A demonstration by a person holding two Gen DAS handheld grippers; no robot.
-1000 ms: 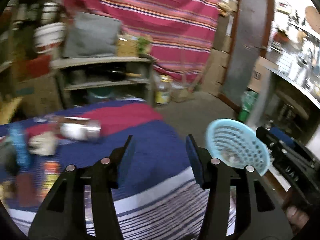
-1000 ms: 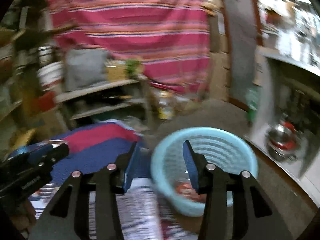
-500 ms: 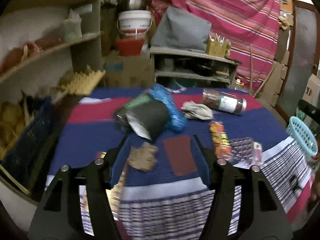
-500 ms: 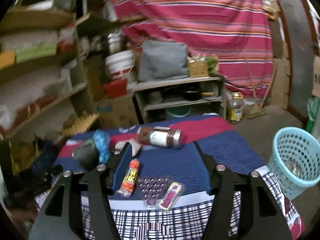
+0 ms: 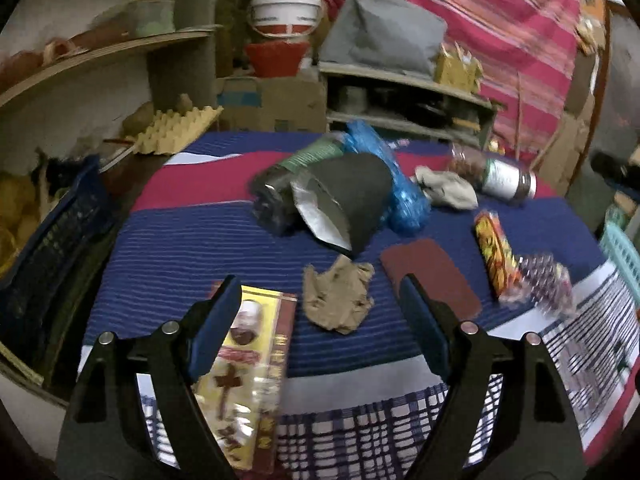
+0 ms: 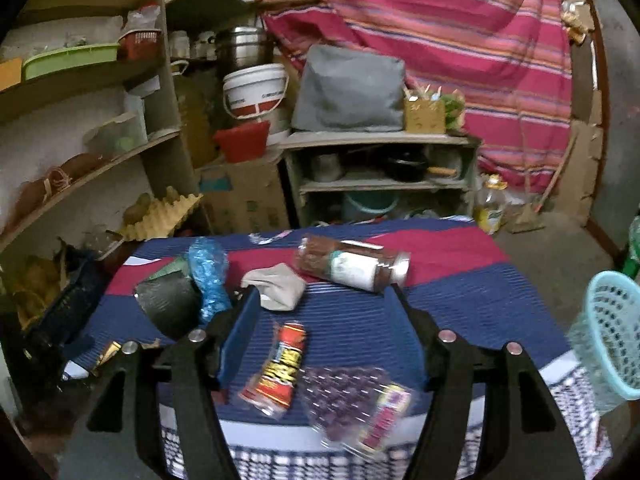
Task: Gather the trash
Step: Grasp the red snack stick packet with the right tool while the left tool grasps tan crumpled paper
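Trash lies on a blue and red striped cloth over a low table [image 5: 168, 248]. In the left wrist view my left gripper [image 5: 320, 300] hovers with jaws opening and nothing between the pads; a crumpled brown paper [image 5: 338, 298] lies below the gap, a yellow packet [image 5: 248, 364] under the left finger, a dark red card [image 5: 430, 276] by the right finger. In the right wrist view my right gripper [image 6: 324, 312] is also opening and empty, above a red and yellow wrapper [image 6: 280, 364] and a purple blister pack [image 6: 348, 400]. A blue mesh basket [image 6: 612, 332] stands at the right.
Farther back lie a dark foil pouch [image 5: 348, 200], a blue plastic bag [image 5: 392, 184], a grey rag [image 6: 276, 286] and a jar [image 6: 352, 264] on its side. Shelves [image 6: 80, 168] crowd the left; a grey shelf unit [image 6: 380, 168] stands behind the table.
Both views swung left from the blue basket and floor onto the table of trash. Both pairs of jaws stand wider apart than a second ago.
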